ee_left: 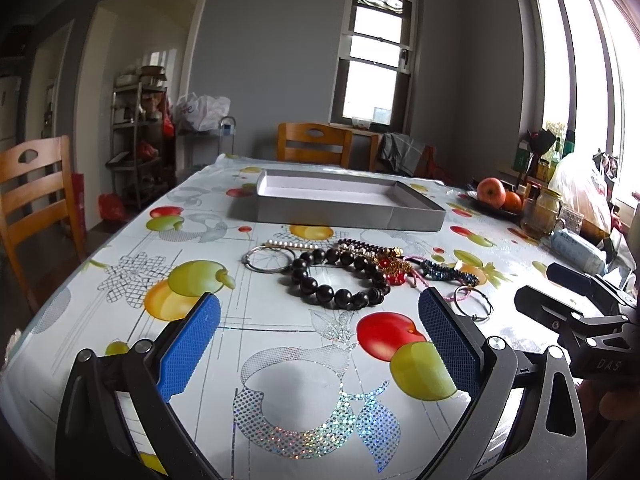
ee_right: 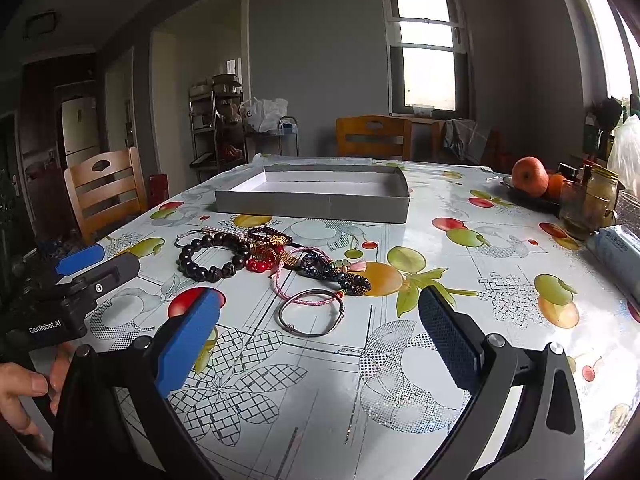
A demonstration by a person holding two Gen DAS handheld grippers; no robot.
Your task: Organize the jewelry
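Note:
A pile of jewelry lies mid-table: a dark bead bracelet [ee_left: 340, 280] [ee_right: 212, 258], a silver ring bangle [ee_left: 268, 260], a red and gold charm piece [ee_left: 394, 268] [ee_right: 264, 258], a dark sequin band [ee_left: 448, 272] [ee_right: 340, 274], and a thin metal bangle [ee_left: 474, 300] [ee_right: 312, 314] with a pink cord [ee_right: 304, 280]. Behind the pile stands an empty grey tray [ee_left: 344, 212] [ee_right: 312, 202]. My left gripper [ee_left: 320, 332] is open and empty, just short of the bead bracelet. My right gripper [ee_right: 320, 328] is open and empty, with the thin bangle between its fingers.
A fruit-print cloth covers the table [ee_left: 280, 340] [ee_right: 460, 260]. At the right edge stand a fruit dish [ee_left: 496, 196] [ee_right: 532, 178], glass jars [ee_left: 546, 208] [ee_right: 588, 208], a tissue pack [ee_left: 580, 248] and a plastic bag. Wooden chairs stand at the left [ee_left: 36, 200] and far side [ee_left: 316, 144].

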